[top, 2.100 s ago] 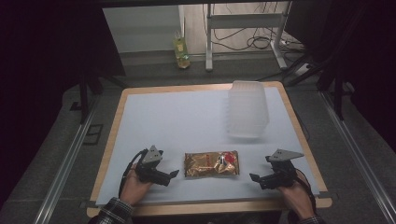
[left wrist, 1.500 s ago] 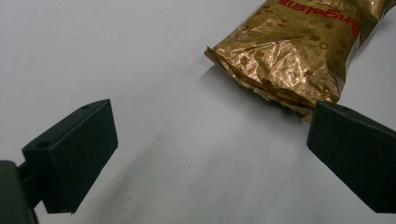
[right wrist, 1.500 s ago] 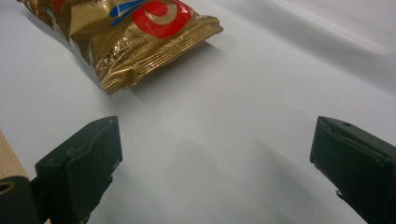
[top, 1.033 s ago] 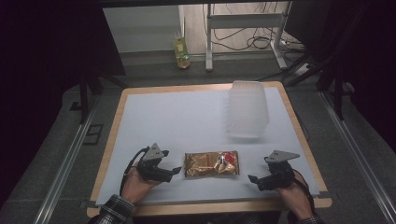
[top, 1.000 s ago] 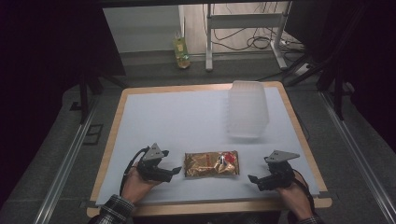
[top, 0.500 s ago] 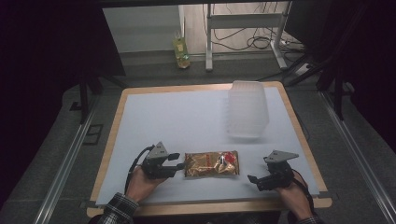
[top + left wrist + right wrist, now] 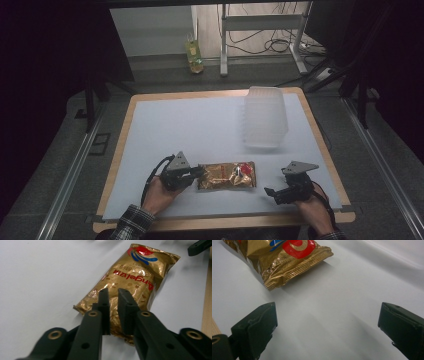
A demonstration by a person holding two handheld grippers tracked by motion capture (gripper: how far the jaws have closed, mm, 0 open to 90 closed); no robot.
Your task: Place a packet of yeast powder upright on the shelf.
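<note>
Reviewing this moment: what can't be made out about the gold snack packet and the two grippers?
- Gold foil snack packet: in the left gripper view, the left gripper's black jaws hide its near end, so a real pinch is unconfirmed.
- Same packet, right gripper view: cut off by the top edge.
- High view: print too small to read.

The left gripper (image 7: 113, 293) is positioned over the near end of the gold snack packet (image 7: 130, 282), which is lying flat on the white table surface (image 7: 37, 277). Its jaws have just been closing, leaving a narrow gap.
</note>
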